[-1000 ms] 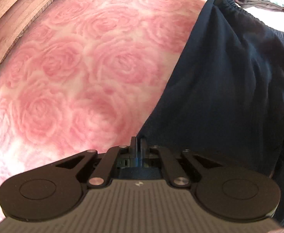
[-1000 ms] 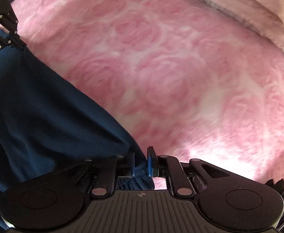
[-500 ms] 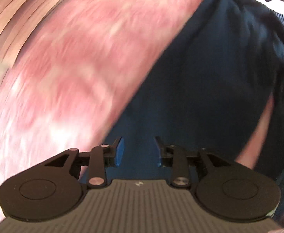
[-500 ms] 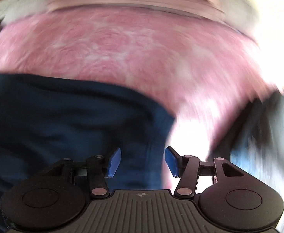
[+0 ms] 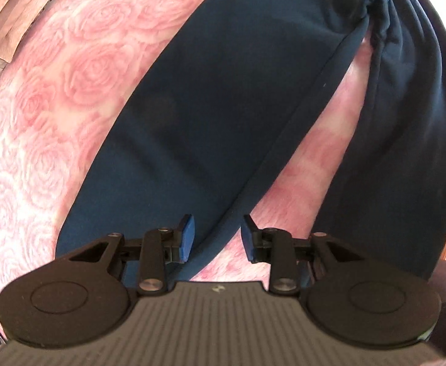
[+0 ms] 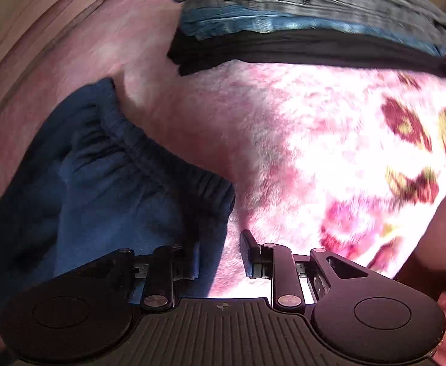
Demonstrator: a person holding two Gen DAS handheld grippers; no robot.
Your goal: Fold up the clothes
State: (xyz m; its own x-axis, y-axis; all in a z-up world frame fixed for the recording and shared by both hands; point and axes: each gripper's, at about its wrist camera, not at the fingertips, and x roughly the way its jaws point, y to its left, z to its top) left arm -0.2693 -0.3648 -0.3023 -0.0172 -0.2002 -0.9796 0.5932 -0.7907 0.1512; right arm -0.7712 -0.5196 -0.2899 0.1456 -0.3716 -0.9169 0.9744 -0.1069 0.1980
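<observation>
- At the bottom of the left wrist view, the left gripper (image 5: pixel 217 238) stands with its jaws wide and nothing between them, above the hem end of one trouser leg.
- At the bottom of the right wrist view, the right gripper (image 6: pixel 221 257) is likewise spread and holds nothing, just beside the waistband corner.
- The navy trousers (image 5: pixel 223 103) lie flat on the pink rose blanket (image 5: pixel 79 70), legs parted in a V running to the upper right.
- They look soft, light and limp; a pinch at the gathered waistband (image 6: pixel 149 149) or at a hem corner should grip best.
- Farthest off, in the upper part of the frame, sits a stack of folded clothes (image 6: pixel 299 21).
</observation>
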